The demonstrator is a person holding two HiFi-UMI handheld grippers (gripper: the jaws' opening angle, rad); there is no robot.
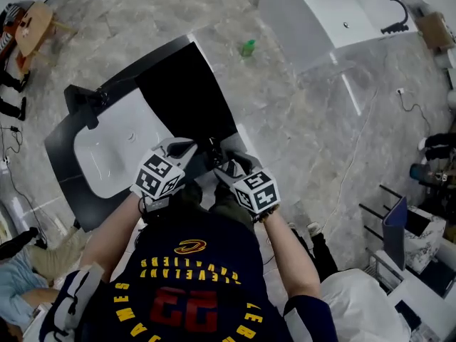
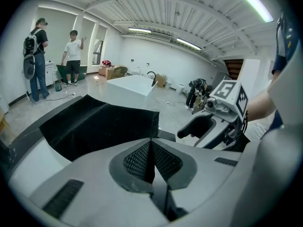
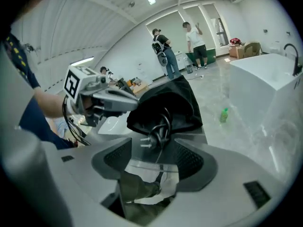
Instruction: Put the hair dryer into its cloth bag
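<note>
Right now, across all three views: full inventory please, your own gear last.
cloth bag: 1, black, on the counter
plug with cord: 1, black, sticking out of the bag mouth
counter: 1, black with white basin, under the bag
bottle: 1, green, on floor
white unit: 1, black tap, across the floor
bystanders: at least 2, by far wall
left gripper: 1, grey, shut on bag rim
right gripper: 1, grey, open, facing the plug

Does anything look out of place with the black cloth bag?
Yes. A looped black cord and its two-pronged plug hang out of the black cloth bag's mouth, in the right gripper view, not tucked in.
</note>
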